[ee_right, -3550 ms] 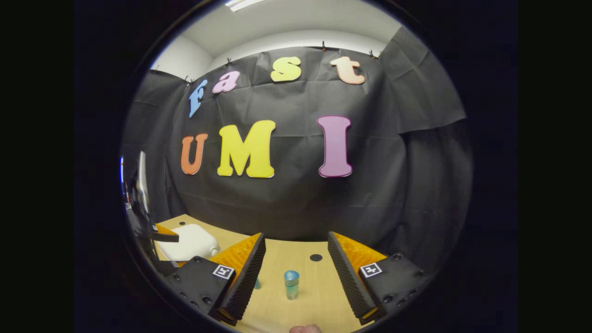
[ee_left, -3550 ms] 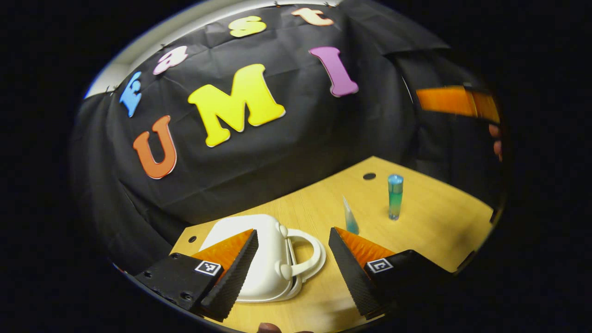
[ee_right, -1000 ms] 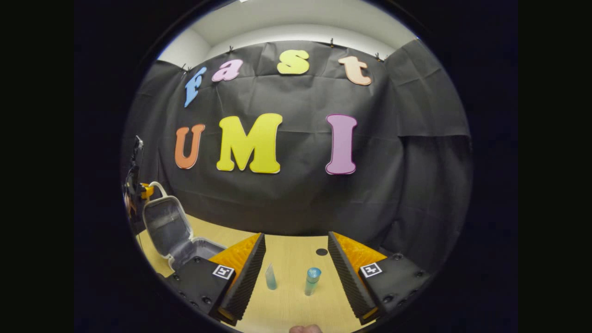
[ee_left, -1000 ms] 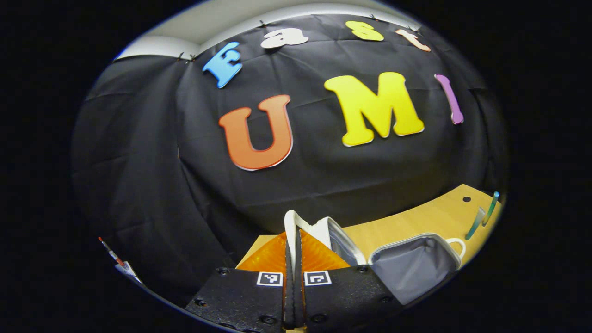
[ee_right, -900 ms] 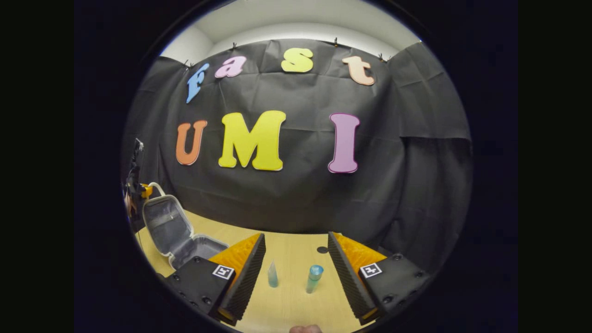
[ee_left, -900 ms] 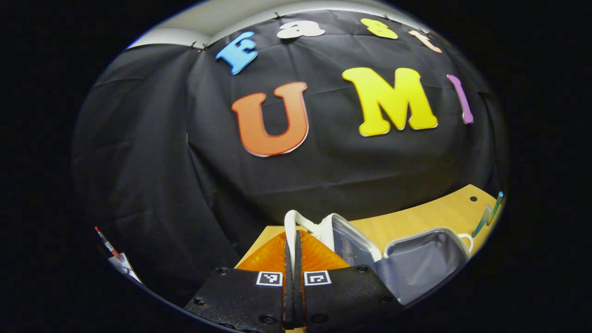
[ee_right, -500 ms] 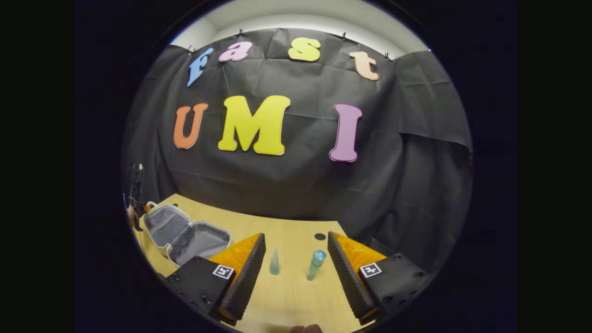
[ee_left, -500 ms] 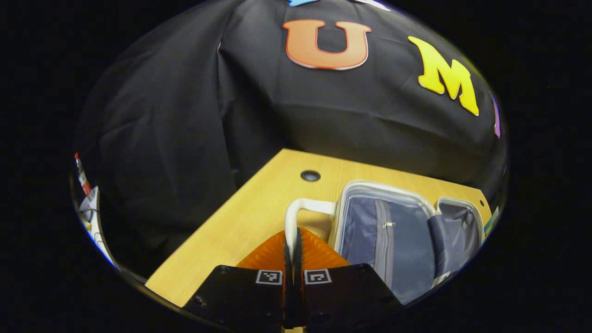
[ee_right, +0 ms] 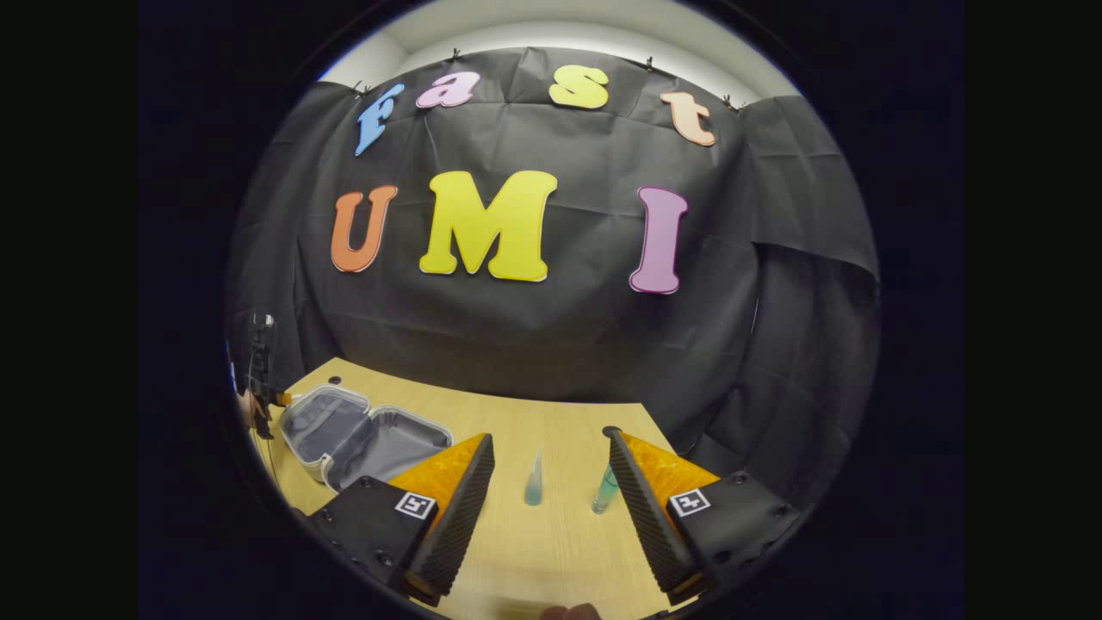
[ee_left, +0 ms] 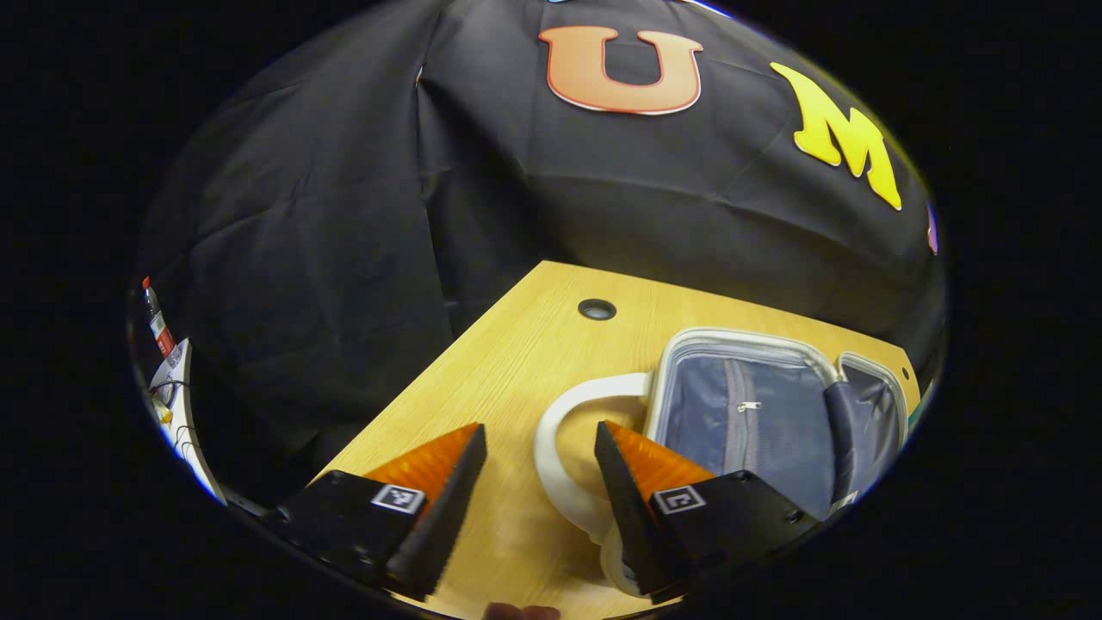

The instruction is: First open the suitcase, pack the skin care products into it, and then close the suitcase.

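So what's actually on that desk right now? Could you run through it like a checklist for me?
Surface: wooden table, with round holes.
Job's things: white suitcase lying open, grey lining showing; small cone-shaped bottle and taller blue-green bottle standing on the table, not yet packed.
Clutter: nothing seen.
Grippers: left gripper open around the suitcase handle; right gripper open, facing the bottles.
Cables: nothing seen on the table.
Surroundings: black cloth wall.

The left gripper view sits low and close over the bench [ee_left: 482, 379], looking across its far left corner with the open suitcase [ee_left: 758, 422] at the lower right of the frame. The right gripper view looks level at the booth wall from farther back, above the bench's near edge. Both share the suitcase [ee_right: 362, 439], small at the lower left of the right gripper view.
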A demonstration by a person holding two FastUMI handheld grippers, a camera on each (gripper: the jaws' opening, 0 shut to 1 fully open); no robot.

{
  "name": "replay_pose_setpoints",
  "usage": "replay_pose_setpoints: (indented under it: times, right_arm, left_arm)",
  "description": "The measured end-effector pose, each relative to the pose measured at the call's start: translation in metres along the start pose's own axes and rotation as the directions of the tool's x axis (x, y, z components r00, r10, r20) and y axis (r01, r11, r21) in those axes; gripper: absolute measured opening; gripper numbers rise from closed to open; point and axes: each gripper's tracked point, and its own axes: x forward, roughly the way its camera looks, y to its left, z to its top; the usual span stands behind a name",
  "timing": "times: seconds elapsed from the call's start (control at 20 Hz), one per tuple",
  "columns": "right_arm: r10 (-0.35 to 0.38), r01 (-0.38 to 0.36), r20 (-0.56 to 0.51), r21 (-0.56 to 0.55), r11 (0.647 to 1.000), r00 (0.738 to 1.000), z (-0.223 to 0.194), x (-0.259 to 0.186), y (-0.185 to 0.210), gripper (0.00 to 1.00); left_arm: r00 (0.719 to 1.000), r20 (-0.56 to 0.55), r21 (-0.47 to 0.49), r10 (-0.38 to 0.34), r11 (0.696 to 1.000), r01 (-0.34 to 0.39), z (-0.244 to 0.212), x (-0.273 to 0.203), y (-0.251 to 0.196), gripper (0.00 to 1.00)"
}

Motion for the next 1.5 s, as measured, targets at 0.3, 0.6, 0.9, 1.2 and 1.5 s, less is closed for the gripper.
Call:
replay_pose_setpoints:
  times: [0.3,0.6,0.9,1.2,1.5]
  right_arm:
    - [0.022,-0.023,0.034,0.035,0.999,0.999,-0.001,0.012,-0.021,0.8]
    - [0.03,-0.031,0.014,0.054,0.998,0.999,-0.025,0.016,-0.068,0.8]
    - [0.043,-0.042,-0.013,0.045,0.998,0.999,-0.043,0.018,-0.125,0.8]
    - [-0.004,0.007,-0.056,0.047,0.999,0.998,-0.065,0.015,-0.192,0.8]
    - [-0.024,0.029,-0.14,0.035,0.999,0.99,-0.098,0.014,-0.229,0.8]
  left_arm:
    - [0.992,0.097,-0.019,-0.077,0.997,0.079,0.041,-0.086,-0.091,0.89]
    - [0.97,0.106,-0.016,-0.221,0.975,0.224,0.022,-0.171,-0.239,0.9]
    - [0.91,0.115,0.137,-0.398,0.914,0.382,-0.011,-0.231,-0.402,0.9]
    - [0.826,0.022,0.211,-0.563,0.81,0.547,-0.079,-0.247,-0.537,0.9]
    - [0.848,-0.042,0.211,-0.529,0.825,0.525,-0.126,-0.186,-0.599,0.9]
